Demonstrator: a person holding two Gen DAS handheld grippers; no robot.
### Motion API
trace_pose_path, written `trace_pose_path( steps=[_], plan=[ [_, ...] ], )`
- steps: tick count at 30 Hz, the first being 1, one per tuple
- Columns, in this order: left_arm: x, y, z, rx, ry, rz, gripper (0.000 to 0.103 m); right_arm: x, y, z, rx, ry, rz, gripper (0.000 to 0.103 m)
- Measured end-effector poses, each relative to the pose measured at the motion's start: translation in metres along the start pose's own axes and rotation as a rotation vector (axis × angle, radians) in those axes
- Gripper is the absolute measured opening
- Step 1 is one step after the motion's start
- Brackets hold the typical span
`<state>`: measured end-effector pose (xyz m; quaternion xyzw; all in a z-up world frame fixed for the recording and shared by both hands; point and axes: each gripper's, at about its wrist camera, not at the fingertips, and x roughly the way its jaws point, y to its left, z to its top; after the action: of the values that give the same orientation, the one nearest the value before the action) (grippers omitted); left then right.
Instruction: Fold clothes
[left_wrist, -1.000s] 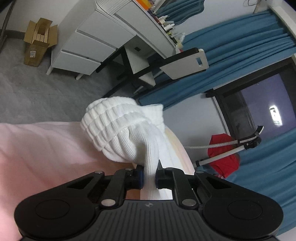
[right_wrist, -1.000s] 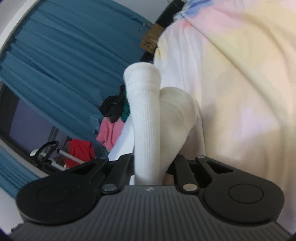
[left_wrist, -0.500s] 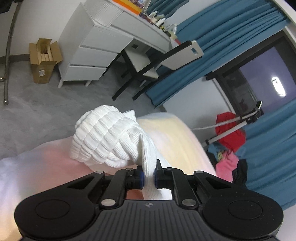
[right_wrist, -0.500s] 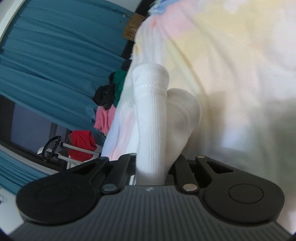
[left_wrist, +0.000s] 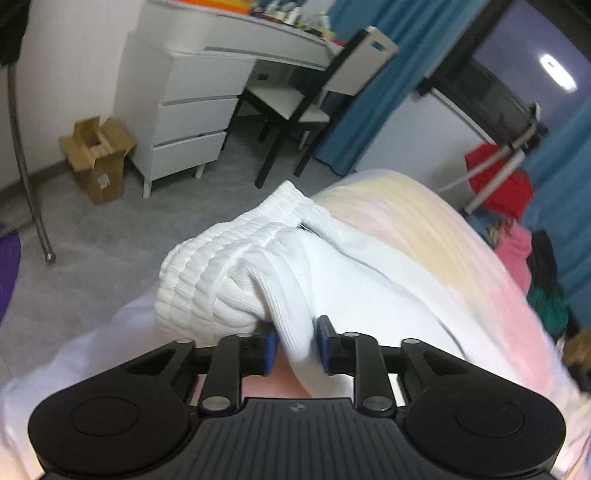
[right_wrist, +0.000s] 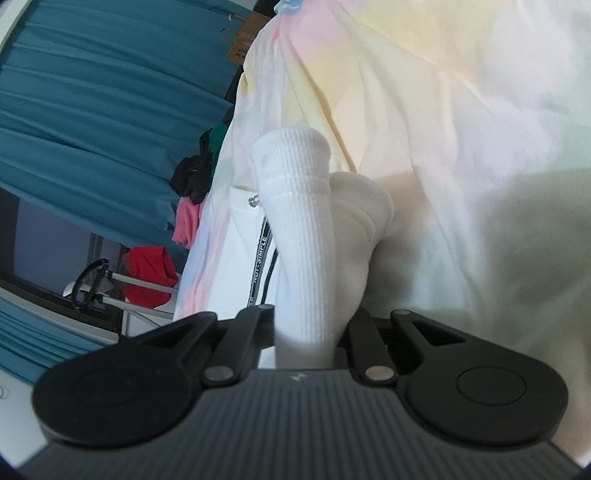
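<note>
The left gripper (left_wrist: 294, 346) has just been opening, its blue pads now slack about the bundled white socks (left_wrist: 236, 273) lying on the pastel bedspread (left_wrist: 424, 236), which suggests release of a finished roll, while the right gripper (right_wrist: 308, 332) clamps their ribbed cuff.

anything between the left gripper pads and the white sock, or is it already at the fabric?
Nothing stands in the way. The white sock runs straight between the blue pads of the left gripper, whose jaws have just been opening; small gaps show on both sides. The right gripper is shut on the sock.
</note>
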<state>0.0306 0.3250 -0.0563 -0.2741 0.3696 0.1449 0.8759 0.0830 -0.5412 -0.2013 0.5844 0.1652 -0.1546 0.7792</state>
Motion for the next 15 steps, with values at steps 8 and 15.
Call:
trace_pose_path(
  steps=[8,15],
  plan=[
    [-0.064,-0.025,0.002,0.25,-0.113,0.033,0.066,0.0,-0.011,-0.001,0.041,0.015,0.032,0.017],
    [-0.081,-0.084,-0.023,0.401,-0.277,-0.035,0.082,0.003,0.0,-0.007,-0.046,0.051,0.047,0.042]
  ],
)
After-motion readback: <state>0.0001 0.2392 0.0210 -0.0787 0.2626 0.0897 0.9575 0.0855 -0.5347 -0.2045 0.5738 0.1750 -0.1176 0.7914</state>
